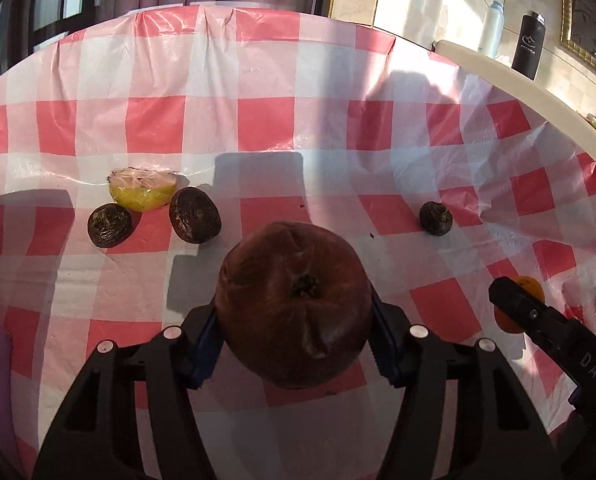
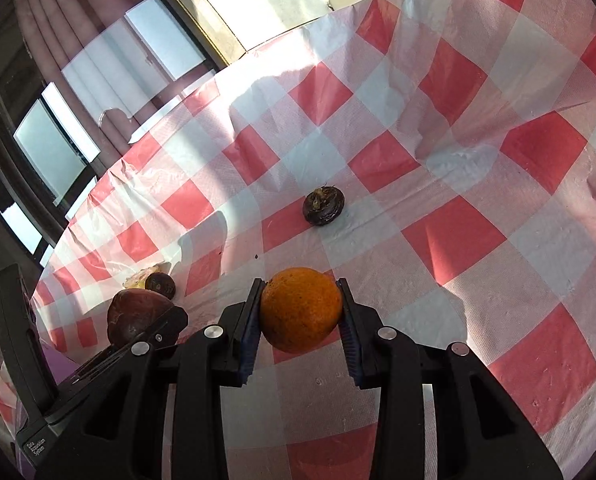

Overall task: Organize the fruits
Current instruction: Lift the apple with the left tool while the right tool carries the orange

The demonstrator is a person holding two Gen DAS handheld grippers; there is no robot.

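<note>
My left gripper (image 1: 294,312) is shut on a large dark red-brown fruit (image 1: 294,304), held just above the checked tablecloth. My right gripper (image 2: 301,312) is shut on an orange (image 2: 301,309); both also show at the right edge of the left wrist view (image 1: 520,304). A cut yellow citrus half (image 1: 143,191) lies at the left with two small dark round fruits (image 1: 109,225) (image 1: 195,220) beside it. Another small dark fruit (image 1: 436,218) lies alone on the right, also ahead of the orange in the right wrist view (image 2: 323,204).
The red-and-white checked cloth (image 1: 258,120) covers the table. A white bottle (image 1: 492,28) and a black bottle (image 1: 529,46) stand on a white ledge beyond the far right edge. Windows and curtains are behind the table.
</note>
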